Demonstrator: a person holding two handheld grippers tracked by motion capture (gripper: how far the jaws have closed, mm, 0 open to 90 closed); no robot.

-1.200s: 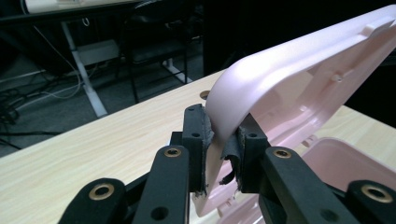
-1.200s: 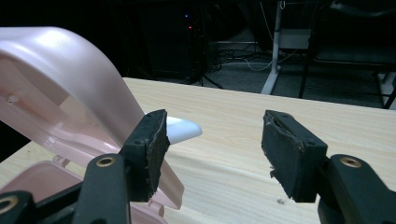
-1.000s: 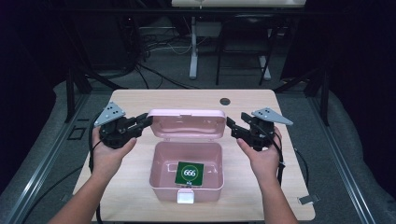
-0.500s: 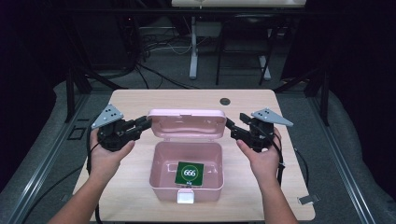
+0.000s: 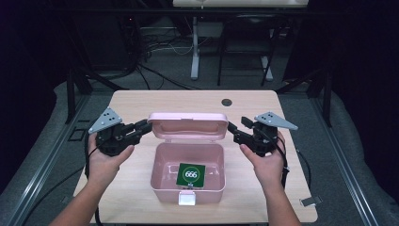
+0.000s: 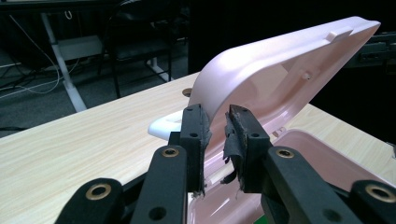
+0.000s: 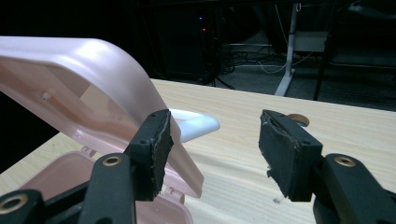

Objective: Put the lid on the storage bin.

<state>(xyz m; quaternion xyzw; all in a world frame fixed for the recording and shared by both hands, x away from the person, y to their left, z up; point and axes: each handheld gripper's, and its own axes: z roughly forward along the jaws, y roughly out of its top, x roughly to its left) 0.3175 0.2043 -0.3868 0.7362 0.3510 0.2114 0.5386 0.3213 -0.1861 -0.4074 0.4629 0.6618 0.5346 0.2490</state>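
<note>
Left gripper [image 6: 218, 122] closed narrow on left edge of lid [image 5: 188, 126], just eased slightly wider. Right gripper [image 7: 212, 140] wide, just closing, right lid edge inside, unpinched. Box [image 5: 162, 181] mid-table [image 5: 141, 101], lid raised. Risk: lid dropping shut if left grip loosens. Pad contact hard to confirm; lower edge of card [image 5: 191, 174] hidden.

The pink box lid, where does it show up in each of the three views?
High view: lid stands open at centre, behind the box.
Left gripper view: lid rises at upper right, its edge between the black jaws.
Right gripper view: lid fills the left side.
Shared landmark: the white handle behind the lid.
</note>
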